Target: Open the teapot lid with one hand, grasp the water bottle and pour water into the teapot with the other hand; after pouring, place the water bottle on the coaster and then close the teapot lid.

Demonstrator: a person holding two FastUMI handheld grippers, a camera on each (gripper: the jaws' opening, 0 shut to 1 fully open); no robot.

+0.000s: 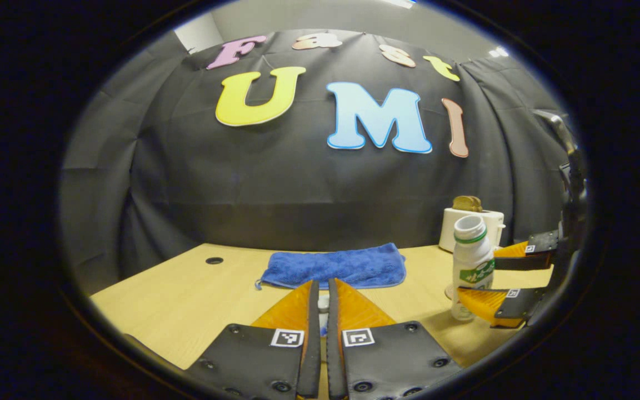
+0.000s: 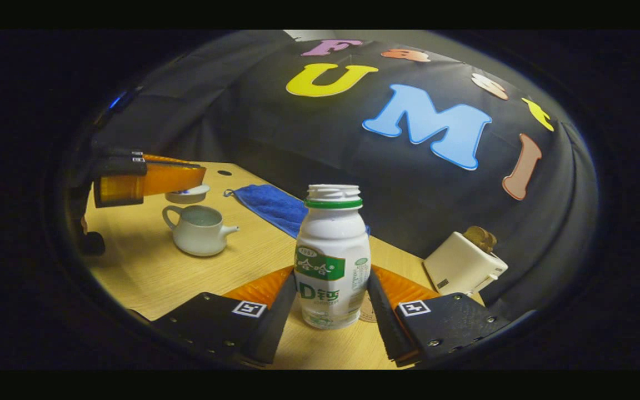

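A white water bottle (image 2: 331,255) with a green neck ring and no cap stands upright on the table, its base against a round coaster (image 2: 366,314). My right gripper (image 2: 331,275) is shut on its lower body, one finger on each side. The left gripper view shows the same bottle (image 1: 471,261) at far right between the right gripper (image 1: 478,275). The white teapot (image 2: 200,228) sits open at left. Above it my left gripper (image 2: 200,178) holds the teapot lid (image 2: 186,194). In its own view the left gripper (image 1: 323,286) is shut on the small white lid knob (image 1: 324,303).
A blue towel (image 1: 336,266) lies at the back of the wooden table (image 1: 186,300), near the black cloth wall. A white boxy appliance (image 2: 461,264) with a brown item on top stands behind the bottle. A small round hole (image 1: 214,260) marks the table's far left.
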